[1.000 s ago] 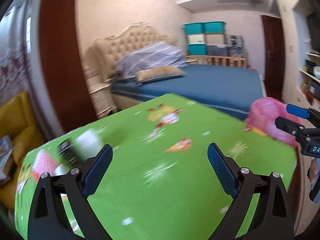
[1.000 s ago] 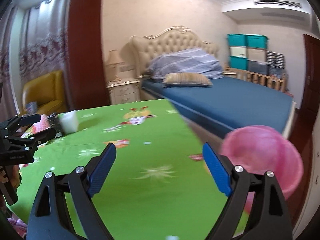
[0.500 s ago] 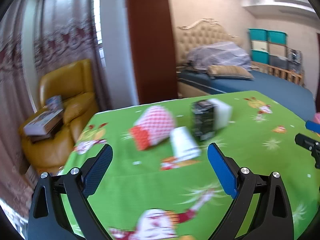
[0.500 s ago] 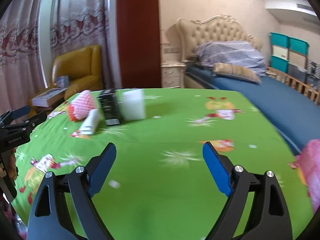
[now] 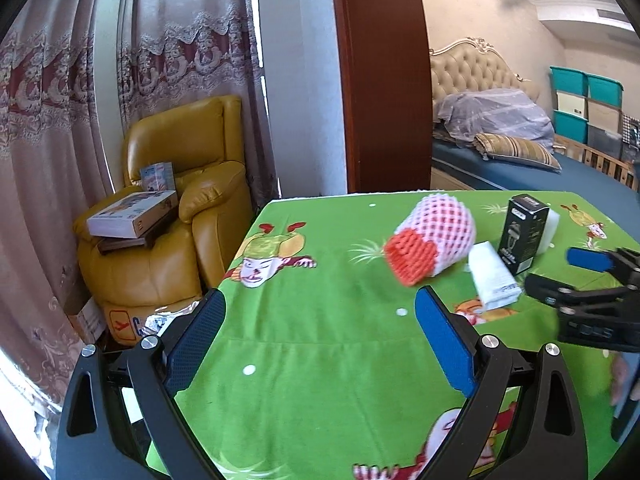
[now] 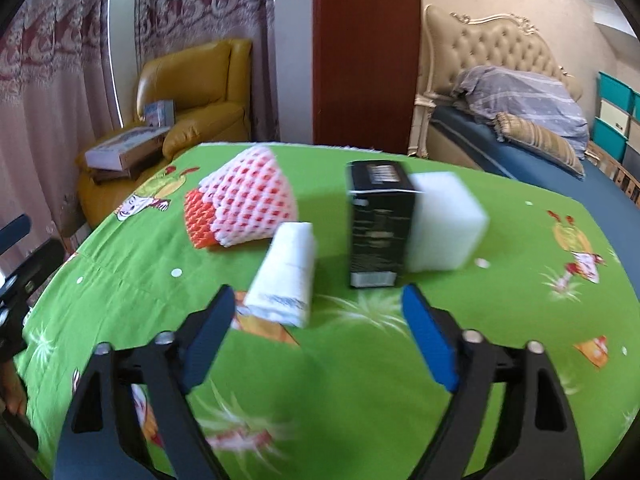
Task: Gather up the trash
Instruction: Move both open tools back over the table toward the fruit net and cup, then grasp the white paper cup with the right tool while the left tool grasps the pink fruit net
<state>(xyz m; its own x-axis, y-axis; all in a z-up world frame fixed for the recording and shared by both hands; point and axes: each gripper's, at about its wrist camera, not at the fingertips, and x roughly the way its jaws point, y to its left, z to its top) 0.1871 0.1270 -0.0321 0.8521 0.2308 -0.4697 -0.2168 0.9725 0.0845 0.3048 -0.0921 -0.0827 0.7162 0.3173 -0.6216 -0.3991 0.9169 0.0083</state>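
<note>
Trash lies on a green tablecloth (image 5: 320,360) (image 6: 360,360): a pink and red foam fruit net (image 5: 432,240) (image 6: 240,208), a white tissue pack (image 5: 494,274) (image 6: 286,280), an upright black box (image 5: 522,232) (image 6: 380,224) and a white foam block (image 6: 444,220) behind it. My left gripper (image 5: 320,340) is open and empty, short of the net. My right gripper (image 6: 316,336) is open and empty, just in front of the tissue pack and black box; it also shows in the left wrist view (image 5: 588,280).
A yellow armchair (image 5: 172,216) with boxes stands left of the table. A brown door frame (image 5: 384,80) and a bed (image 5: 520,164) lie behind. The table's left edge is near my left gripper.
Both views have swung left from the bed and pink bin toward the trash pile. Both grippers have come closer to the items and stay open.
</note>
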